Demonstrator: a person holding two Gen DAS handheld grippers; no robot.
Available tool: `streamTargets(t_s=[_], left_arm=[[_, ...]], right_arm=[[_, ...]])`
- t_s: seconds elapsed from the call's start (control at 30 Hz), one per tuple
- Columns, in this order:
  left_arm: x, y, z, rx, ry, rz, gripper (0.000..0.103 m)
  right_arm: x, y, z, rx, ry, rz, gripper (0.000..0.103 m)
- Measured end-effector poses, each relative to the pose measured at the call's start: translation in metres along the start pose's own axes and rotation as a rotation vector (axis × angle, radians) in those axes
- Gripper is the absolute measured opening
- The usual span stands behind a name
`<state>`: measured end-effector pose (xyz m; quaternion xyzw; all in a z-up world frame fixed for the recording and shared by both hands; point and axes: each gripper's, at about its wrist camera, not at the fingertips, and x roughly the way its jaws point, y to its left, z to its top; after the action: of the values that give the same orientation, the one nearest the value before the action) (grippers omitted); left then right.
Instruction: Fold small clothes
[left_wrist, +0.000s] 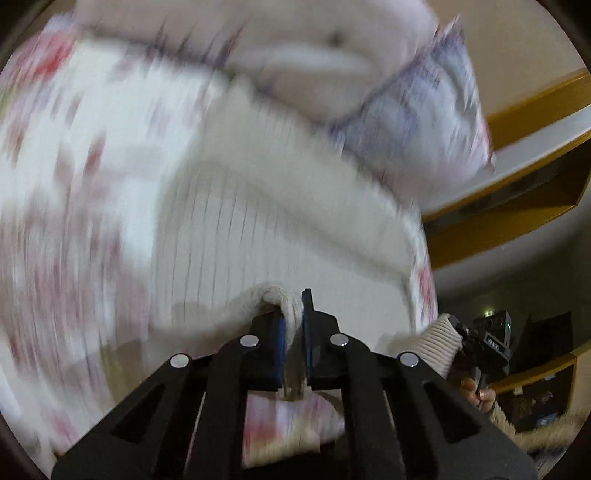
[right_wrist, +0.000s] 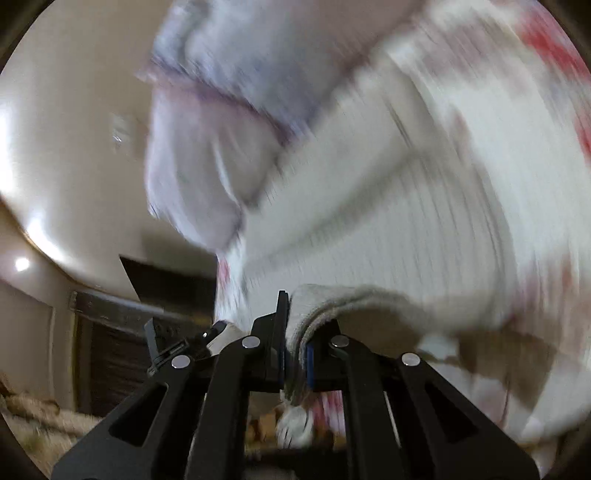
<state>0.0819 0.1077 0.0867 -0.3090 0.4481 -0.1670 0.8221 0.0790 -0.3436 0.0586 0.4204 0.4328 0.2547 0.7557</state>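
Note:
A small white ribbed knit garment lies spread on a floral bedcover, blurred by motion. My left gripper is shut on its cream ribbed edge. My right gripper is shut on another part of the same edge. In the left wrist view the right gripper shows at the lower right, gripping ribbed cloth. In the right wrist view the left gripper shows at the lower left.
A white bedcover with red flowers lies under the garment. A lilac patterned pillow and a pale pink one lie beyond it. A wooden headboard frame runs on the right. Dark furniture stands at the left.

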Motion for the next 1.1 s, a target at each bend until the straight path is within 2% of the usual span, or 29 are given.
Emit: streamTargets(t_s=[0.1, 0.17, 0.2, 0.23, 0.27, 0.3, 0.33, 0.37, 0.4, 0.43, 0.5, 0.63, 0.67, 0.7, 0.73, 0.77, 0.8, 0.9, 0.93, 1.03, 1.1], left_arm=[[0.009, -0.019, 0.065, 0.080, -0.146, 0.013, 0.007], [0.029, -0.024, 0.104, 0.087, -0.219, 0.051, 0.009], [0.041, -0.021, 0.118, 0.072, -0.222, 0.091, 0.014], [0.050, -0.015, 0.126, 0.053, -0.210, 0.125, 0.021], [0.061, -0.006, 0.135, 0.019, -0.178, 0.164, 0.026], [0.062, 0.005, 0.134, -0.008, -0.159, 0.193, 0.039], [0.062, 0.012, 0.133, -0.029, -0.156, 0.217, 0.049], [0.057, 0.020, 0.127, -0.042, -0.166, 0.206, 0.068], [0.054, 0.027, 0.121, -0.036, -0.168, 0.182, 0.075], [0.055, 0.031, 0.117, -0.025, -0.156, 0.186, 0.075], [0.064, 0.043, 0.110, -0.007, -0.073, 0.226, 0.074], [0.082, 0.059, 0.099, -0.052, 0.011, 0.206, 0.067], [0.090, 0.061, 0.096, -0.059, 0.035, 0.211, 0.063], [0.091, 0.058, 0.096, -0.046, 0.009, 0.213, 0.058], [0.097, 0.059, 0.095, -0.059, 0.030, 0.184, 0.047], [0.097, 0.059, 0.094, -0.081, 0.014, 0.183, 0.038], [0.102, 0.063, 0.094, -0.118, 0.028, 0.140, 0.019], [0.098, 0.060, 0.094, -0.221, -0.009, 0.081, 0.015], [0.096, 0.050, 0.094, -0.228, -0.022, 0.023, 0.014], [0.102, -0.007, 0.094, -0.172, -0.037, -0.136, 0.013], [0.122, -0.056, 0.093, -0.137, -0.013, -0.272, 0.013]], right_arm=[[0.016, 0.019, 0.063, -0.053, -0.131, 0.022, 0.008], [0.031, 0.025, 0.101, -0.081, -0.213, -0.023, 0.008], [0.039, 0.020, 0.119, -0.077, -0.234, -0.061, 0.015], [0.056, 0.013, 0.138, -0.045, -0.232, -0.112, 0.036], [0.068, 0.005, 0.147, -0.013, -0.214, -0.150, 0.049], [0.076, -0.001, 0.151, 0.028, -0.199, -0.176, 0.060], [0.079, -0.005, 0.151, 0.064, -0.195, -0.167, 0.060], [0.078, -0.009, 0.145, 0.075, -0.195, -0.123, 0.063], [0.077, -0.006, 0.140, 0.055, -0.200, -0.116, 0.077], [0.076, -0.004, 0.134, 0.024, -0.206, -0.136, 0.084], [0.078, -0.008, 0.123, -0.006, -0.188, -0.178, 0.084], [0.083, -0.040, 0.111, 0.100, -0.138, -0.168, 0.084], [0.078, -0.046, 0.107, 0.111, -0.137, -0.166, 0.084], [0.076, -0.049, 0.104, 0.116, -0.134, -0.162, 0.084], [0.077, -0.050, 0.103, 0.119, -0.131, -0.158, 0.084], [0.079, -0.051, 0.102, 0.118, -0.127, -0.152, 0.083], [0.079, -0.050, 0.101, 0.115, -0.123, -0.147, 0.083], [0.072, -0.050, 0.101, 0.099, -0.106, -0.144, 0.083], [0.069, -0.049, 0.102, 0.092, -0.106, -0.146, 0.084], [0.050, -0.047, 0.109, 0.058, -0.131, -0.161, 0.084], [0.040, -0.044, 0.114, 0.037, -0.154, -0.168, 0.084]])
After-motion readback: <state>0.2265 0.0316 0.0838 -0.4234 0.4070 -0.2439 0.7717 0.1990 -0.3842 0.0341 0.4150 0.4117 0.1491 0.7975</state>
